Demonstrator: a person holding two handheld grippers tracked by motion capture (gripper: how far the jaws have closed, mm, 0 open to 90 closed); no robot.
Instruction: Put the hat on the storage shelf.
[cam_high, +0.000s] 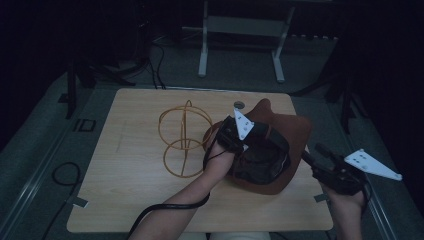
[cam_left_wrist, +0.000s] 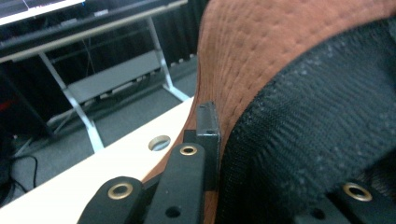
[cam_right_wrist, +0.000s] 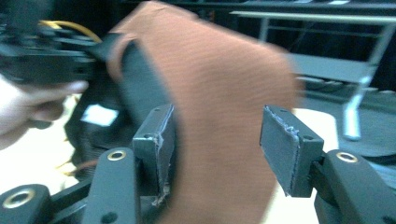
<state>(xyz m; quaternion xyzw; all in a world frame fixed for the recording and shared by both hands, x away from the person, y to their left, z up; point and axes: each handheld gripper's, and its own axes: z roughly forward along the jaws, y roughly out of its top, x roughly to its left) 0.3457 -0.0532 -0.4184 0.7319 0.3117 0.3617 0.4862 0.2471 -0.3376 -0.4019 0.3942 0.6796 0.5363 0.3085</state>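
Note:
A brown hat (cam_high: 290, 127) with a black lining (cam_high: 262, 160) is held tilted over the right half of the wooden table (cam_high: 135, 200). My left gripper (cam_high: 248, 141) is shut on its near rim; in the left gripper view (cam_left_wrist: 280, 168) one pad (cam_left_wrist: 208, 135) presses the brown outside (cam_left_wrist: 280, 56) and the other jaw sits behind the black lining (cam_left_wrist: 317, 121). My right gripper (cam_high: 311, 155) stands open at the hat's right brim. In the right gripper view (cam_right_wrist: 219, 144) the brown brim (cam_right_wrist: 219, 93) hangs between the spread pads (cam_right_wrist: 285, 149), blurred.
A gold wire hat stand (cam_high: 182, 142) stands left of the hat, mid-table. A round hole (cam_high: 239, 105) sits at the table's far edge. A white metal frame (cam_high: 240, 30) stands on the floor behind. A cable (cam_high: 65, 175) lies on the floor at left.

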